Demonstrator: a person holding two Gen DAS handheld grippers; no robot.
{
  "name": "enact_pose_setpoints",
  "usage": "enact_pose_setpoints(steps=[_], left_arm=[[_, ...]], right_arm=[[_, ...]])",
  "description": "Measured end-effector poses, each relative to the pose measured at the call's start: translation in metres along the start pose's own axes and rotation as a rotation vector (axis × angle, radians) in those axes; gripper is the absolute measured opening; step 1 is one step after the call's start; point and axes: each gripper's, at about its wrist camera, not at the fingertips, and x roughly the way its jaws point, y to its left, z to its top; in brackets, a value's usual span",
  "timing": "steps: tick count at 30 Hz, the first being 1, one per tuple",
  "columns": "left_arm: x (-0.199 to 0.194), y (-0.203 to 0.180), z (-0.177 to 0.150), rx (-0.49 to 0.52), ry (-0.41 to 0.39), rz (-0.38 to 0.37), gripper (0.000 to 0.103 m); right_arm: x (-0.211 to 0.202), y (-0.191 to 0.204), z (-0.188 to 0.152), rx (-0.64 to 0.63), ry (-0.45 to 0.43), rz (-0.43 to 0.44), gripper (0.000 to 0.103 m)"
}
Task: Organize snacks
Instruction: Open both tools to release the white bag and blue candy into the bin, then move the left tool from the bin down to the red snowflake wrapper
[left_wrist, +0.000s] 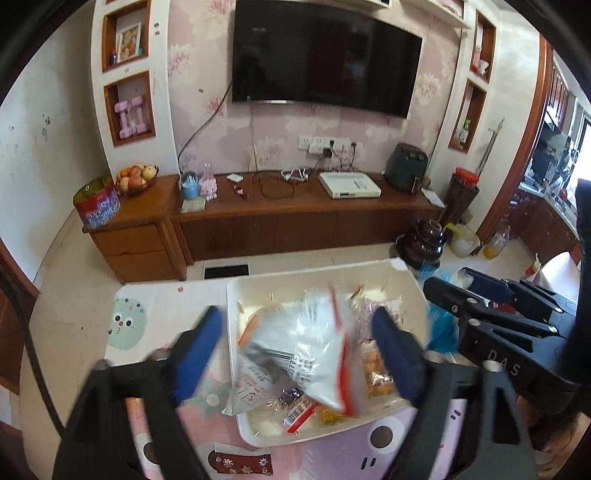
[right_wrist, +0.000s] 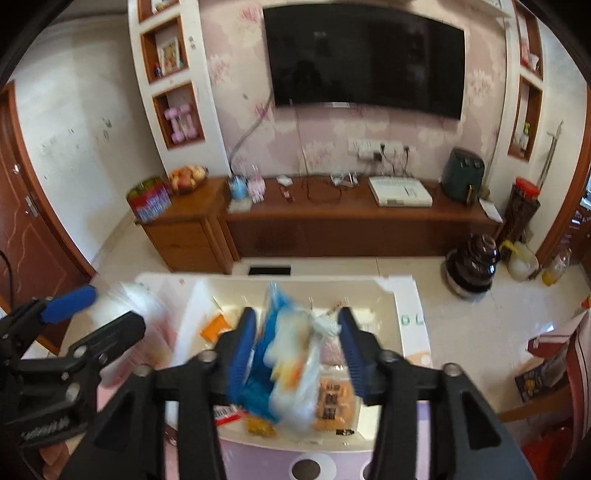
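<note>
Snacks lie heaped in a white tray on a table with a pastel cartoon cover, directly below and ahead of both claws. Left gripper: jaws spread wide, blue pads apart. A white packet with a red edge appears between the pads, motion-blurred; no pad presses on it, and whether it is in the air or resting on the heap cannot be told. Right gripper: jaws parted. A blue-and-white bag sits between the pads, close against the left pad and clear of the right; blur makes contact uncertain, so it is probably not held. Beneath it lie an orange packet and a red-and-white wrapper, partly covered. Both claws' bodies cut off the near table edge.

Beyond the claws: tiled floor, a long wooden cabinet, a dark wall-mounted television on floral wallpaper, wall niches holding pink dumbbells, a bowl of fruit and a dark green appliance.

Writing: "DAS" is readable on the right gripper's body in the left wrist view; packet print is too blurred to read.
</note>
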Motion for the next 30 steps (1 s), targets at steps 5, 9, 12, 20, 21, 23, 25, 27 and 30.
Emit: enact_pose_setpoints(steps=[5, 9, 12, 20, 21, 23, 25, 27, 30], left_arm=[[0.009, 0.007, -0.007, -0.029, 0.021, -0.004, 0.090], [0.007, 0.012, -0.011, -0.025, 0.020, -0.005, 0.090], [-0.003, 0.009, -0.015, 0.001, 0.009, 0.008, 0.090], [-0.040, 0.001, -0.020, 0.041, -0.030, 0.016, 0.090], [-0.046, 0.000, -0.021, 0.043, -0.035, 0.016, 0.091], [-0.059, -0.001, -0.024, 0.046, -0.047, 0.017, 0.091], [-0.074, -0.002, -0.028, 0.050, -0.059, 0.019, 0.092], [-0.086, -0.001, -0.033, 0.050, -0.069, 0.023, 0.093], [-0.108, 0.000, -0.044, 0.056, -0.084, 0.026, 0.094]], right_arm=[[0.006, -0.006, -0.007, 0.021, 0.017, 0.023, 0.056], [0.001, -0.005, -0.007, 0.009, 0.005, 0.022, 0.056], [-0.006, 0.000, -0.008, -0.003, 0.001, 0.023, 0.056], [-0.036, 0.012, -0.014, -0.009, -0.020, 0.029, 0.056], [-0.042, 0.012, -0.016, -0.010, -0.026, 0.026, 0.056], [-0.054, 0.014, -0.018, -0.012, -0.037, 0.025, 0.056], [-0.068, 0.015, -0.022, -0.014, -0.047, 0.021, 0.056], [-0.079, 0.016, -0.026, -0.018, -0.055, 0.023, 0.056], [-0.097, 0.020, -0.037, -0.030, -0.065, 0.019, 0.056]])
